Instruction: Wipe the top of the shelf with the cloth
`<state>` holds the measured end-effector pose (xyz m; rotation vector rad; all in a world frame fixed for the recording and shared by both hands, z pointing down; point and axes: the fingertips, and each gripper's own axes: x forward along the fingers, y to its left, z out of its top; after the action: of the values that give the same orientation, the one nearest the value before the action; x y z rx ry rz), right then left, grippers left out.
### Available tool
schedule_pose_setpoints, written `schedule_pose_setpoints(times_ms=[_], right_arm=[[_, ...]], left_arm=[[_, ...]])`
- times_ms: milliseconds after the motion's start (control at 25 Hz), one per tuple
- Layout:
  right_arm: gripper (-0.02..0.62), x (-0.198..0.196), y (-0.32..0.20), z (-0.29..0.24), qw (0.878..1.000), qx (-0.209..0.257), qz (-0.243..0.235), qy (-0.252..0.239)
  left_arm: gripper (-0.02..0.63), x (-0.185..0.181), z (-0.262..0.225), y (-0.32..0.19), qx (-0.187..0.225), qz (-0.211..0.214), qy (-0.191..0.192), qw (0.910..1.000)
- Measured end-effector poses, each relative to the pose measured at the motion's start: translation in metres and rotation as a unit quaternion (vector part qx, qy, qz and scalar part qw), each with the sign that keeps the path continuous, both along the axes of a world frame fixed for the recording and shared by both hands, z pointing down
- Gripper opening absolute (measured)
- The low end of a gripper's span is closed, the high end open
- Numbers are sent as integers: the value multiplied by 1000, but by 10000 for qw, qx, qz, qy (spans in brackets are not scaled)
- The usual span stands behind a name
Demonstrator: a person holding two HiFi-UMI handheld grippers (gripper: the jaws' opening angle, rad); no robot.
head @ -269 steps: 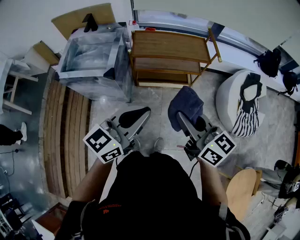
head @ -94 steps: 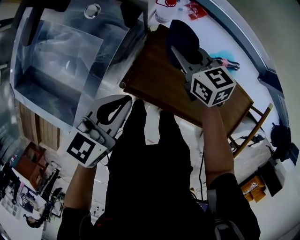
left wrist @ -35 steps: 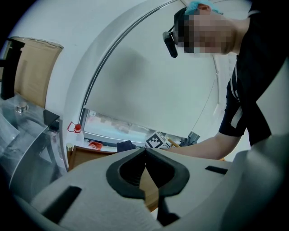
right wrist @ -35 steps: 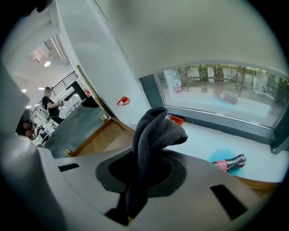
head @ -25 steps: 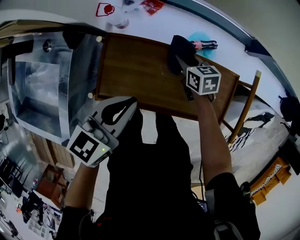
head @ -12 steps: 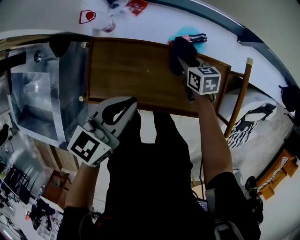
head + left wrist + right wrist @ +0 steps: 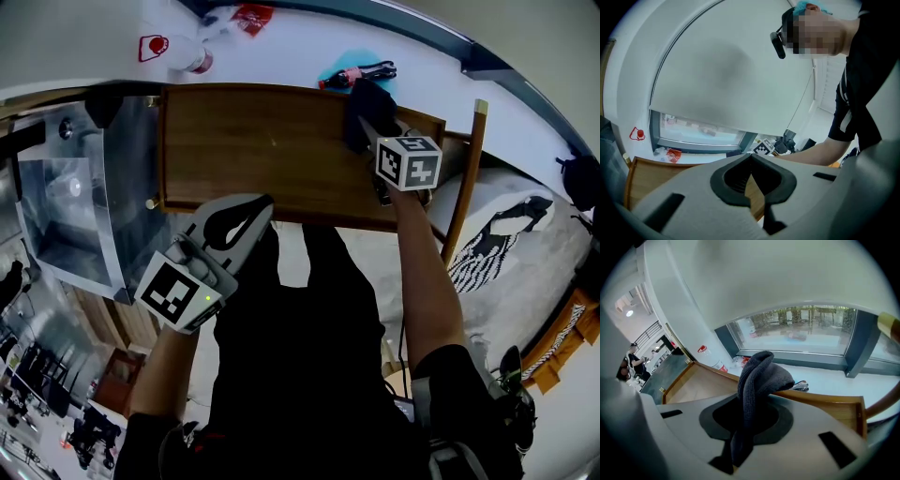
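Observation:
The wooden shelf top (image 7: pixel 262 150) lies below me, brown and rectangular. My right gripper (image 7: pixel 367 120) is shut on a dark grey cloth (image 7: pixel 370 108) and holds it on the shelf top near its far right corner. In the right gripper view the cloth (image 7: pixel 758 380) bunches up between the jaws, with the shelf top (image 7: pixel 701 380) stretching to the left. My left gripper (image 7: pixel 258 204) hangs at the shelf's near edge, shut and holding nothing. In the left gripper view its jaws meet at the tip (image 7: pixel 751 157) above the shelf board (image 7: pixel 647 176).
A clear plastic-covered box (image 7: pixel 66 202) stands against the shelf's left side. Beyond the shelf runs a white window sill (image 7: pixel 281 47) with a cup (image 7: pixel 192 61), red wrappers (image 7: pixel 246 17) and a small bottle with a cable (image 7: pixel 356 73). A white seat with a striped cloth (image 7: pixel 497 244) is at right.
The right gripper has slid the cloth along the back of the shelf top toward its right end. The head view has shifted, bringing the whole shelf top into sight. The left gripper stays put.

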<state>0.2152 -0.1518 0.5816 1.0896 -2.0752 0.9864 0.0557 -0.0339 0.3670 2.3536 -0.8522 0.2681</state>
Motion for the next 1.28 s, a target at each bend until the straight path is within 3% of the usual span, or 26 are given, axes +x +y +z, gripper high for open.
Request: schedule_pose_setpoints(times_ms=[640,1280], right_arm=[[57,80,10,2,9973,-8,398,619],[57,122,19,1,9879,-47,541,1455]], left_arm=[[20,53,-2,-3,18,362,57,9993],[20,75,-7,-9,57,546,112,9984]])
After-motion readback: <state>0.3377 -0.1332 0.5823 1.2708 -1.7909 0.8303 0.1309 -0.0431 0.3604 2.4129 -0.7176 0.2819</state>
